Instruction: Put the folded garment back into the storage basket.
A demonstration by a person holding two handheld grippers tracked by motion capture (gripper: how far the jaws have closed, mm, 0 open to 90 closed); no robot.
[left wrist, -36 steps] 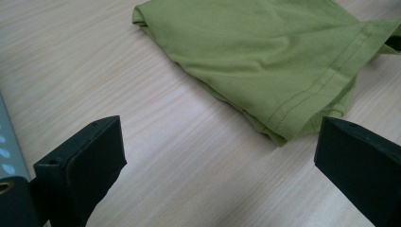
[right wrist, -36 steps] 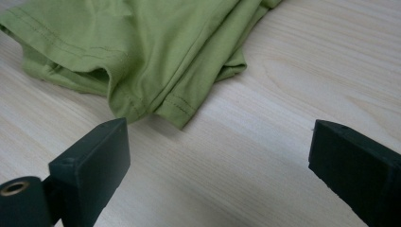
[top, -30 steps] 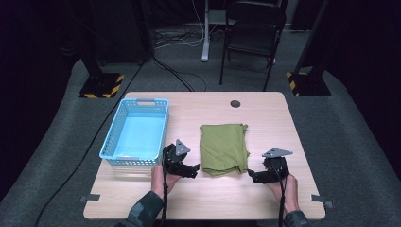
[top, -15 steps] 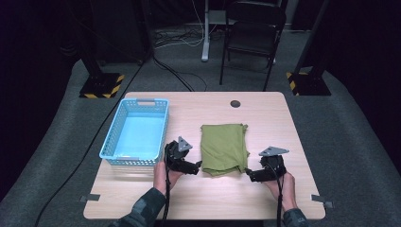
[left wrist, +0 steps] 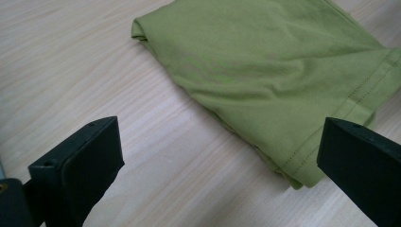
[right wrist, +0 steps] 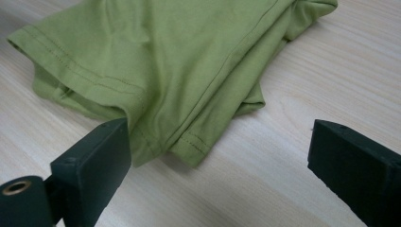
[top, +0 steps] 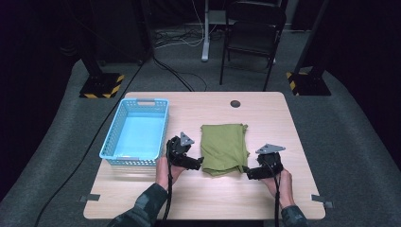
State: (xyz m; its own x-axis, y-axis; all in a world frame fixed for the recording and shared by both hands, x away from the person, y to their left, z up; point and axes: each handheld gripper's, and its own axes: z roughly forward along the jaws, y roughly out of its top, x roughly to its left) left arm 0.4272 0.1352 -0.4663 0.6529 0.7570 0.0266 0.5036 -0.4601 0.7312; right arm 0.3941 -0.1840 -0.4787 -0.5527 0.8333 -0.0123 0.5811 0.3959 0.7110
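Observation:
A folded green shirt (top: 224,148) lies flat in the middle of the wooden table (top: 265,116). My left gripper (top: 197,162) sits at its near left corner, jaws wide open, nothing between them. The shirt (left wrist: 265,71) spreads ahead of that gripper (left wrist: 222,156), its hemmed edge close to the right jaw. My right gripper (top: 249,173) is at the near right corner, open as well. In the right gripper view the shirt (right wrist: 165,61) lies in front of the gripper (right wrist: 217,165), a folded hem corner reaching just inside the left jaw.
A light blue plastic basket (top: 135,133), with nothing in it, stands on the table left of the shirt, close beside my left hand. A small dark round hole (top: 235,103) marks the table's far side. A black chair (top: 253,33) and cables lie on the floor beyond.
Both grippers have crept inward toward the shirt's near corners. The right one moved left and a little nearer. The shirt has not moved.

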